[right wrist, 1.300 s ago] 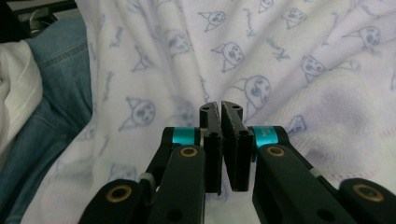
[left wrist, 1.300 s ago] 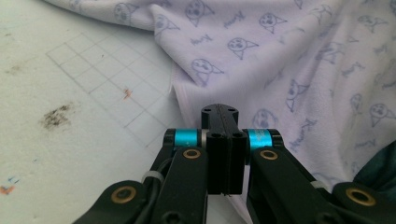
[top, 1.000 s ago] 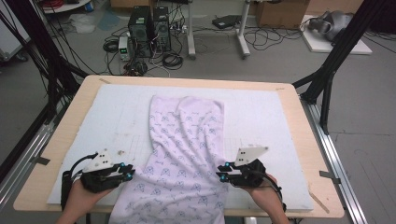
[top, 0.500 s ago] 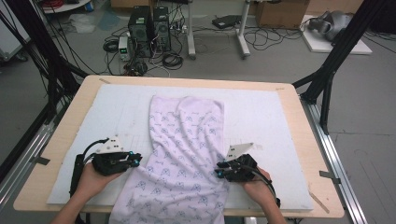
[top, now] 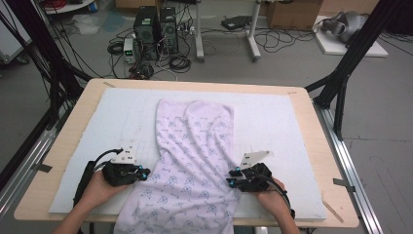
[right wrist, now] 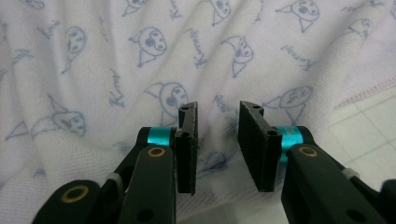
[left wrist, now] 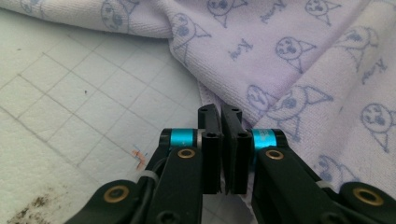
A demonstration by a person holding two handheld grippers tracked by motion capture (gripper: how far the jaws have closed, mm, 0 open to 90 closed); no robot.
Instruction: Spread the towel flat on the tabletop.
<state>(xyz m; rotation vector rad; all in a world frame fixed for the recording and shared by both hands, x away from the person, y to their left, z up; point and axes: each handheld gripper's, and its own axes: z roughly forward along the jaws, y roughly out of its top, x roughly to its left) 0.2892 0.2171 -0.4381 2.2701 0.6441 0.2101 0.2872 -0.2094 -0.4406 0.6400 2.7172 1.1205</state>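
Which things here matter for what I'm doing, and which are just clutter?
In the job: patterned cloth; left claw; right claw; white mat under the cloth.

Lying about: computer towers; floor cables; cardboard box.

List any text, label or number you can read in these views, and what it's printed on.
Printed script word repeated among the cat-face drawings on the lilac towel: too stylised and small to read for certain.
No readable text on the left gripper, the right gripper or the gridded mat.
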